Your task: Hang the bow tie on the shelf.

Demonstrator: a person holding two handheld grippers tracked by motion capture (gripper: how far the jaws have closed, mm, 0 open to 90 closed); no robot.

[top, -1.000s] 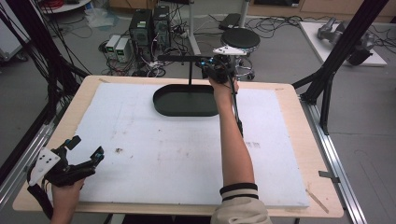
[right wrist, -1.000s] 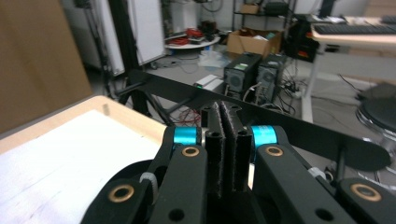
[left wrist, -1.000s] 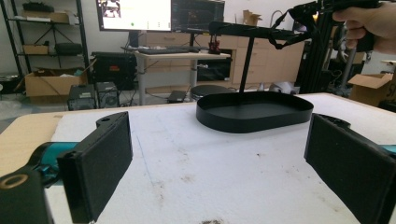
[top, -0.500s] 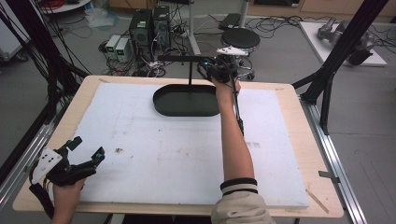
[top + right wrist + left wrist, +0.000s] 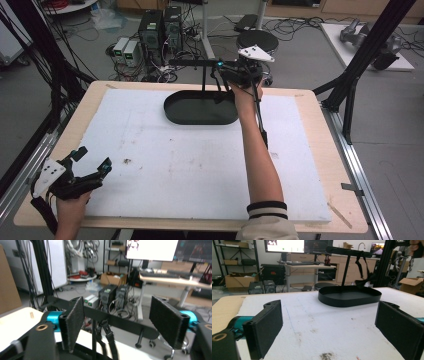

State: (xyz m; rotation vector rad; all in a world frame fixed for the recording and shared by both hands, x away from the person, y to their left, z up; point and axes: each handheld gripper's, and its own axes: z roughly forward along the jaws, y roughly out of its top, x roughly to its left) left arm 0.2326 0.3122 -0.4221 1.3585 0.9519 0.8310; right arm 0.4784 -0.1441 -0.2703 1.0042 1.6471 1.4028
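Note:
A black oval tray [image 5: 200,109] sits at the back of the white mat, with a thin post [image 5: 204,80] rising from it to a horizontal black bar [image 5: 195,62]. A black strap [image 5: 218,85] hangs from the bar. My right gripper [image 5: 231,72] is raised at the bar's right end. In the right gripper view the right gripper [image 5: 120,321] is open, the bar [image 5: 117,321] crosses behind its pads, and the strap [image 5: 110,338] dangles below. My left gripper [image 5: 90,162] rests open near the mat's front left corner. Its pads [image 5: 265,325] face the tray [image 5: 349,296] from far off.
The white mat [image 5: 190,165] covers a wooden table [image 5: 330,165]. Black frame struts [image 5: 350,85] rise at both sides. Computers and cables [image 5: 160,35] lie on the floor behind the table. The person's right forearm [image 5: 257,160] stretches across the mat.

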